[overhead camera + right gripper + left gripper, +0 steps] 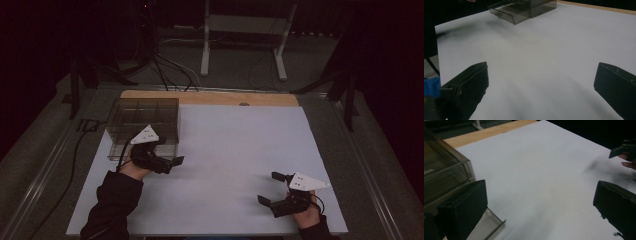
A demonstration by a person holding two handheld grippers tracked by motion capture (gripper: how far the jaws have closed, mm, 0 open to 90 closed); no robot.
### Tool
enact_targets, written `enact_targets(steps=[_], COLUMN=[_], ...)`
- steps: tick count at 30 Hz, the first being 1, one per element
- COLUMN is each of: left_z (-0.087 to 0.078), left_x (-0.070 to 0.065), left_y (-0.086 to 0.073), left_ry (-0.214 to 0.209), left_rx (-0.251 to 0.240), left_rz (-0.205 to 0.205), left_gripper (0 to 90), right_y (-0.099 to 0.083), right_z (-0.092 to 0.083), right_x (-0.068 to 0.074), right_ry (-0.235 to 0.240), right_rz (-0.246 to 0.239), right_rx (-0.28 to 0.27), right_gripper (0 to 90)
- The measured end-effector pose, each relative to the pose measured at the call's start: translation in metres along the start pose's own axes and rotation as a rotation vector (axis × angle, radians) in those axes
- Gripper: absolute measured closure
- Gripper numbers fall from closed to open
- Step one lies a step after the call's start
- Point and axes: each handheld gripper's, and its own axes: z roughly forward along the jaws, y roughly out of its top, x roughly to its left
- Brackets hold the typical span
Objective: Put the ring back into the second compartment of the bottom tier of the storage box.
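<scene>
smoky drawer box (145, 120) beside left gripper (172, 162), white sheet (230, 150)

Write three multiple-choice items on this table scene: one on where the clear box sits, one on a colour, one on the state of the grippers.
1. Where does the clear box sit on the white table?
A. far left part
B. near right corner
C. dead centre

2. What colour is the strip along the table's far edge?
A. red
B. wood brown
C. blue

3. How do the jaws of the left gripper and the right gripper stand?
A. both shut
B. one clamped on a block
C. both open, holding nothing

Key: 1 A, the high view shows it far left, by the left gripper; 2 B, a bare wooden band shows there; 3 C, each gripper view shows bare table between wide jaws.
</scene>
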Motion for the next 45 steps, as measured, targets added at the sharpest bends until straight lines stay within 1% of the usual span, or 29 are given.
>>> enact_targets(steps=[4, 11, 13, 17, 18, 21, 22, 24, 30, 32, 34, 37, 38, 42, 45], left_z=[0.004, 0.006, 0.006, 0.004, 0.004, 0.002, 0.002, 0.001, -0.003, -0.005, -0.005, -0.008, -0.009, -0.017, -0.022], left_x=[-0.006, -0.013, -0.014, -0.018, -0.019, -0.019, -0.019, -0.02, -0.021, -0.022, -0.022, -0.022, -0.022, -0.021, -0.021], left_y=[-0.003, -0.008, -0.011, -0.02, -0.023, -0.029, -0.032, -0.036, -0.049, -0.053, -0.055, -0.062, -0.064, -0.07, -0.075], left_ry=[-0.014, -0.04, -0.044, -0.051, -0.052, -0.052, -0.051, -0.046, -0.035, -0.041, -0.036, -0.016, -0.005, 0.007, 0.039], left_rx=[0.015, 0.02, 0.023, 0.032, 0.027, 0.033, 0.032, 0.033, 0.045, 0.039, 0.042, 0.044, 0.043, 0.036, 0.047], left_rz=[0.008, 0.016, 0.015, 0.03, 0.029, 0.018, 0.009, 0.007, 0.011, 0.012, 0.013, 0.0, 0.004, -0.006, -0.007], left_gripper=[0.5, 0.5, 0.5, 0.6, 0.5, 0.5, 0.5, 0.6, 0.6, 0.6, 0.6, 0.6, 0.6, 0.6, 0.6], right_y=[0.0, 0.0, 0.0, 0.0, 0.0, 0.0, 0.0, 0.0, 0.0, 0.0, 0.0, 0.0, 0.0, 0.0, 0.0], right_z=[0.0, 0.0, 0.001, 0.001, 0.001, 0.001, 0.001, 0.001, 0.001, 0.001, 0.001, 0.001, 0.001, 0.001, 0.001], right_x=[0.0, 0.0, -0.001, -0.001, -0.001, 0.0, 0.0, 0.0, -0.001, 0.0, 0.0, 0.0, 0.0, 0.0, 0.0], right_ry=[0.0, -0.002, -0.004, -0.002, -0.002, -0.001, -0.001, -0.001, -0.001, -0.001, -0.001, -0.001, -0.001, 0.003, 0.005], right_rz=[0.002, 0.005, 0.007, 0.009, 0.008, 0.006, 0.006, 0.006, 0.009, 0.007, 0.006, 0.005, 0.005, 0.005, 0.007], right_rx=[0.0, -0.001, -0.001, -0.002, -0.002, -0.001, 0.0, -0.001, -0.002, -0.001, 0.0, 0.0, 0.0, 0.0, -0.001], right_gripper=[0.0, 0.0, 0.0, 0.0, 0.0, 0.0, 0.0, 0.0, 0.0, 0.0, 0.0, 0.0, 0.0, 0.0, 0.0])
